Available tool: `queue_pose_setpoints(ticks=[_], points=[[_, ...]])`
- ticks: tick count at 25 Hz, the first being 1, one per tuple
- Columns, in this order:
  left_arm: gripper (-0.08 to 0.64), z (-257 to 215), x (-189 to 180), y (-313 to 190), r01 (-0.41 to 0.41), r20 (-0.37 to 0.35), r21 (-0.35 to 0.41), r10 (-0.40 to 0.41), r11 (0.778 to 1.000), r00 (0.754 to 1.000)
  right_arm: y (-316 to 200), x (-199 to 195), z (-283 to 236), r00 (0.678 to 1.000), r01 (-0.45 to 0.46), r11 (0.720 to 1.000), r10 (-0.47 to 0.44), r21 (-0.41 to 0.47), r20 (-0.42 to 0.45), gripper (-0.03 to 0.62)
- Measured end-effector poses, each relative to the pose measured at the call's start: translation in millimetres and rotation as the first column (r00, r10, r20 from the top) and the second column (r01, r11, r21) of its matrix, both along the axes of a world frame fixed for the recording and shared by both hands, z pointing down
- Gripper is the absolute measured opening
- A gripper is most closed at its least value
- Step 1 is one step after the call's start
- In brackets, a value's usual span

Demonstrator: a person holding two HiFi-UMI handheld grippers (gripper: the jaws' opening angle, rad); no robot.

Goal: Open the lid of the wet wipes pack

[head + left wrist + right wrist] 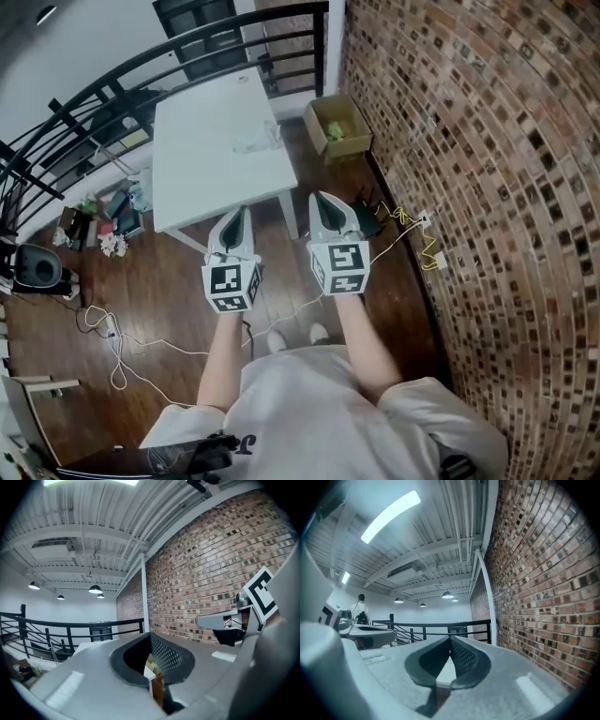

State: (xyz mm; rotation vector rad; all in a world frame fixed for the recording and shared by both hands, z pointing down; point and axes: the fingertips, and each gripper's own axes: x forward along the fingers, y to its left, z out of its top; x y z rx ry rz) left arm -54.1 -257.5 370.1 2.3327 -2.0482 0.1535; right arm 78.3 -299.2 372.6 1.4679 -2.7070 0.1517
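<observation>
The wet wipes pack point(256, 141) is a small pale shape lying near the right edge of the white table point(206, 159), too small for its lid to show. Both grippers are held side by side in front of the table's near edge, well short of the pack. The left gripper point(240, 214) has its jaws together with nothing between them, and so does the right gripper point(323, 199). In the left gripper view the left gripper point(150, 634) has its tips meeting; the right gripper point(450, 638) looks the same in its own view. Both point almost level.
An open cardboard box point(337, 127) with something green inside stands on the floor right of the table. A brick wall point(487, 187) runs along the right and a black railing point(103, 94) behind the table. Cables point(117, 342) and clutter point(103, 220) lie on the wooden floor at the left.
</observation>
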Motion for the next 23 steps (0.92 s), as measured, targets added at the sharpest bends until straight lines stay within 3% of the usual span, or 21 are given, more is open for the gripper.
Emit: queue_pose_setpoints(ticks=[7,12,23], points=[[0.017,-3,-52,42,0.078,0.022,0.042,-0.079,0.996,0.997,36,-65,-17,0.995,0.095,0.995,-0.094,0.04,-0.022,-0.008],[0.017,-14,-77,52,0.119,-0.015,0.087,-0.118,0.989,0.993,69,-116,-35,0.979,0.198,0.975,-0.191,0.101,-0.073,-0.008],[0.017,-6,-82,44,0.092,-0.047,0.093,-0.088,0.991,0.995,72,-126,-33,0.974,0.196,0.975,-0.18,0.109,-0.136,-0.008]])
